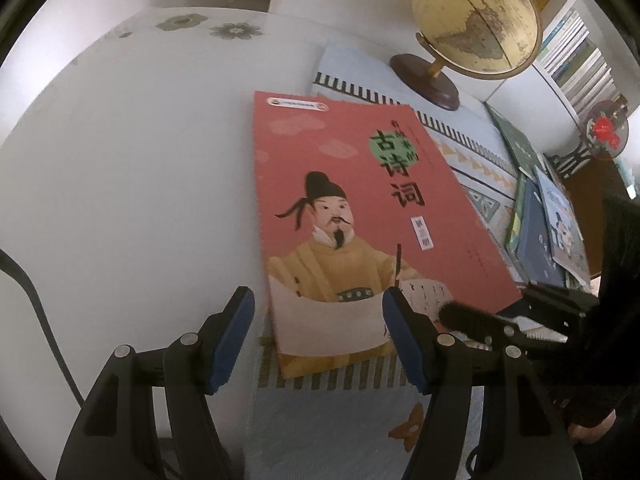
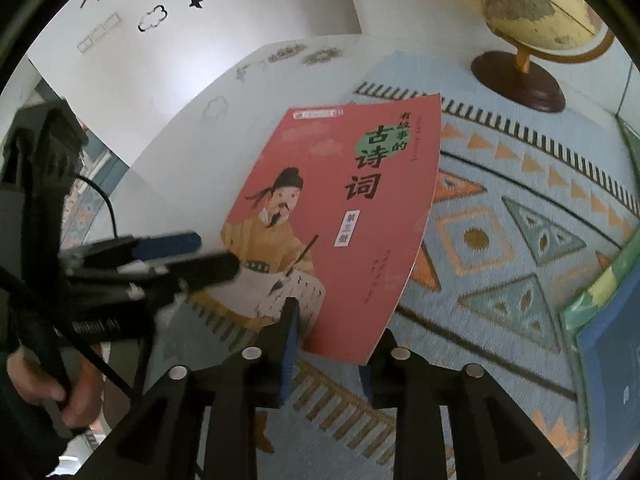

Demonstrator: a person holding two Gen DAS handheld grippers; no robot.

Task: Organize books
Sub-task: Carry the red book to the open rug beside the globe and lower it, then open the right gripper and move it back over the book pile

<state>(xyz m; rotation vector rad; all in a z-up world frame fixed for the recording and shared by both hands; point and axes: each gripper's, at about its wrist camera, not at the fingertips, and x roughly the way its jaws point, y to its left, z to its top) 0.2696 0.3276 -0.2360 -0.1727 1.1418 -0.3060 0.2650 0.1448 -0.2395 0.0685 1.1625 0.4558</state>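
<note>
Red book (image 1: 360,216) centre frame in both views, lying partly on patterned mat (image 2: 520,240), partly on white table (image 1: 120,160); left gripper (image 1: 318,340) released, fingers wide apart at book's near edge; right gripper (image 2: 328,344) clenched on book's near corner; globe (image 1: 476,16) upper right; more books (image 1: 548,232) at right edge.

Globe (image 1: 476,16) on brown base, standing on patterned blue mat (image 2: 520,208); white table (image 1: 120,160).

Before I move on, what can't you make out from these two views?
- Red poetry book: near right corner, left wrist view, hidden behind right gripper.
- Blue and green books: titles too small, stack cut by edge.
- Right gripper's contact with the book, right wrist view: unclear.
</note>
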